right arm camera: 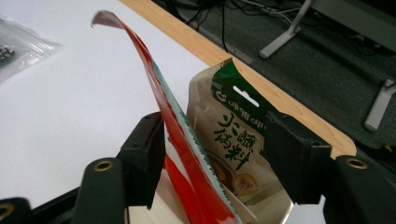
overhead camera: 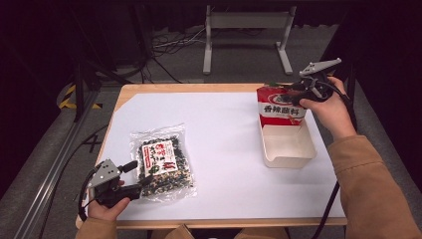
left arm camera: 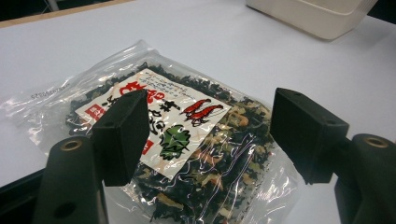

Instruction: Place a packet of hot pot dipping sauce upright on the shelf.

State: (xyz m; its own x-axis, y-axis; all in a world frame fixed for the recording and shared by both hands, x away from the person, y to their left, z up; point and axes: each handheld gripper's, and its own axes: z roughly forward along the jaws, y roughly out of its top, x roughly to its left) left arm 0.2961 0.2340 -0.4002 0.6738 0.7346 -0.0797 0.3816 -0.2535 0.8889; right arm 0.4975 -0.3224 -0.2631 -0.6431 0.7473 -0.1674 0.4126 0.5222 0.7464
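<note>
A: What's nearest, at lower left?
B: The left tool [overhead camera: 130, 180], jaws wide apart and holding nothing, just beside the clear seaweed bag [overhead camera: 161, 163] lying flat on the table [overhead camera: 224, 134].
A: And upper right?
B: The right tool [overhead camera: 291, 89], jaws spread, straddles the red packet [overhead camera: 281, 108] standing in the white bin [overhead camera: 288, 147], not pressing it.
</note>
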